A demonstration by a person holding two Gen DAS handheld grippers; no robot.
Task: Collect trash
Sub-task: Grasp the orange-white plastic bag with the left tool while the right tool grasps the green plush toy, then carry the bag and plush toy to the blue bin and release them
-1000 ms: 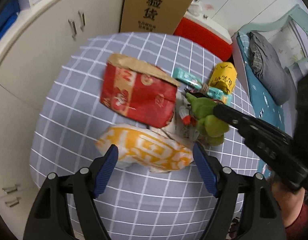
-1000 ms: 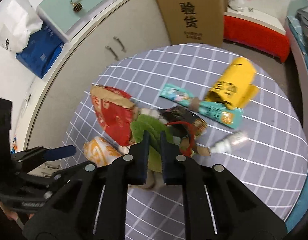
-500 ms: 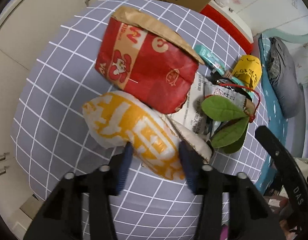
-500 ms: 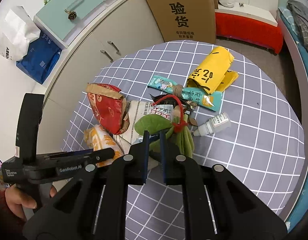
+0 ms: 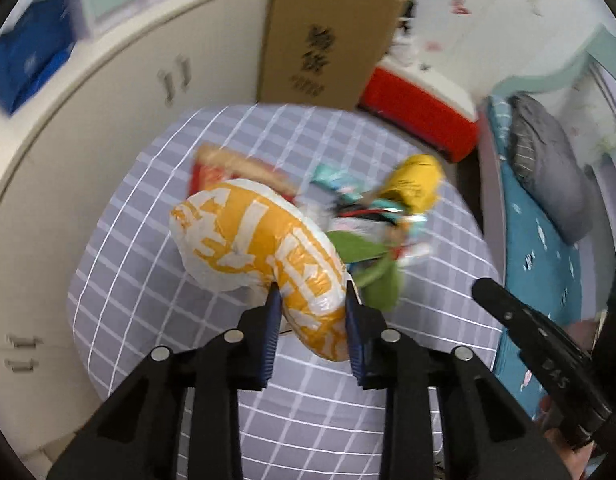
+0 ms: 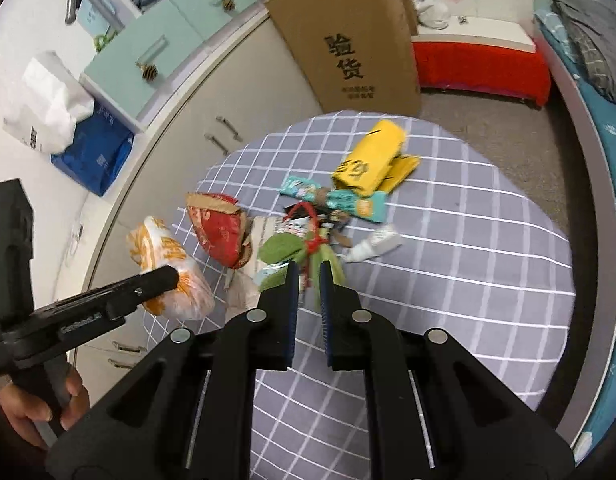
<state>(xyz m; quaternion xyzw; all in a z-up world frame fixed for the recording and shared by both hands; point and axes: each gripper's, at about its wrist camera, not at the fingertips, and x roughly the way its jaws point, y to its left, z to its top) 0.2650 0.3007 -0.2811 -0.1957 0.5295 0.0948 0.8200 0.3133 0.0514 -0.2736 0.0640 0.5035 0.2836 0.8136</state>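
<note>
We've got it: our left gripper point(image 5: 310, 312) is closing on the orange-and-white bag point(image 5: 260, 248) and has lifted it off the counter point(image 5: 148, 240). Right gripper point(image 6: 306, 280), fingers clenched on the green leaf bundle point(image 6: 304, 250), comes up too. More trash waits below.

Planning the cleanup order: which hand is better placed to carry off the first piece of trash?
Left. Its jaws are closing around the orange-and-white bag, raised above the table; the right gripper pinches only thin green leaves.
</note>
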